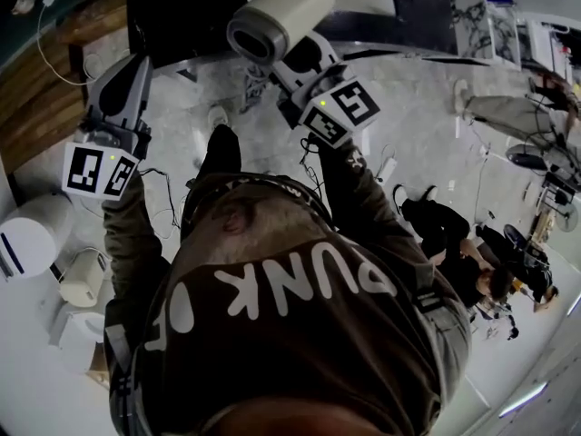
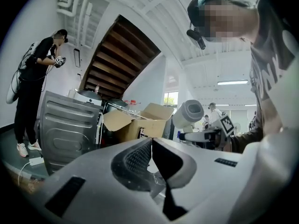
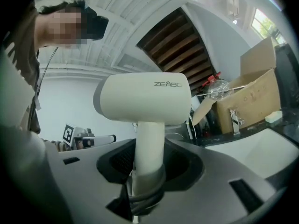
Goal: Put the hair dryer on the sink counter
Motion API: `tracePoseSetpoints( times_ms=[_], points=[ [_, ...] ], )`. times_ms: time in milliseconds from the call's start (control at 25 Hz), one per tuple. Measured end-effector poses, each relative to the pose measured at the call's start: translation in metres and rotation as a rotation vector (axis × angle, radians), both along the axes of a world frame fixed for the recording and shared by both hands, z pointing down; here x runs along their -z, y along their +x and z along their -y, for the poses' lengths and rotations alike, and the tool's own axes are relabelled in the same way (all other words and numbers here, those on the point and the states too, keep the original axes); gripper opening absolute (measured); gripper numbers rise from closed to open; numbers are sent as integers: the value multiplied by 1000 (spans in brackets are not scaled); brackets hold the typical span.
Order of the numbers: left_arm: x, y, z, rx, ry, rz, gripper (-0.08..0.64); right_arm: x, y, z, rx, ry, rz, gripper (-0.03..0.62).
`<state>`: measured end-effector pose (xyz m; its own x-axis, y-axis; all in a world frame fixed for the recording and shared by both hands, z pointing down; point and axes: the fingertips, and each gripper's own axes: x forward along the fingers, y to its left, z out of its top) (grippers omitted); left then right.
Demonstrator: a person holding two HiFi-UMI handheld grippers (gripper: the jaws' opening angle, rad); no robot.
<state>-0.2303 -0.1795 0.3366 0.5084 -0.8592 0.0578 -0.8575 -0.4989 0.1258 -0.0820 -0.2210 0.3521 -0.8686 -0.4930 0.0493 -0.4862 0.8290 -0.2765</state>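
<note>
Right fingers point(image 3: 122, 160) clamping hair dryer point(image 3: 145, 99), sink counter point(image 3: 266, 143) beyond

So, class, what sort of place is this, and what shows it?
Probably an indoor workshop or test hall, not a home: a faucet and sink counter stand in front of a cardboard box under a wooden staircase.

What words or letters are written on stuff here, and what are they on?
"ZEAB", with the last letters unclear: on the barrel of the hair dryer.
"PUNK", upside down, then maybe "OF": on the person's shirt.
The marker cubes: only black and white square patterns, no words.
</note>
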Motion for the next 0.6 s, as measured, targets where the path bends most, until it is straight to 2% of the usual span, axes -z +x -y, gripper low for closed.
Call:
tracePoseSetpoints(
  times_ms=[320, 600],
  points=[
    [-21, -20, 42, -17, -31, -38, 6, -33, -41, 63, -33, -105, -78, 163],
    [-30, -40, 75, -10, -47, -63, 6, -74, -69, 118, -73, -240, -224, 164]
  ],
)
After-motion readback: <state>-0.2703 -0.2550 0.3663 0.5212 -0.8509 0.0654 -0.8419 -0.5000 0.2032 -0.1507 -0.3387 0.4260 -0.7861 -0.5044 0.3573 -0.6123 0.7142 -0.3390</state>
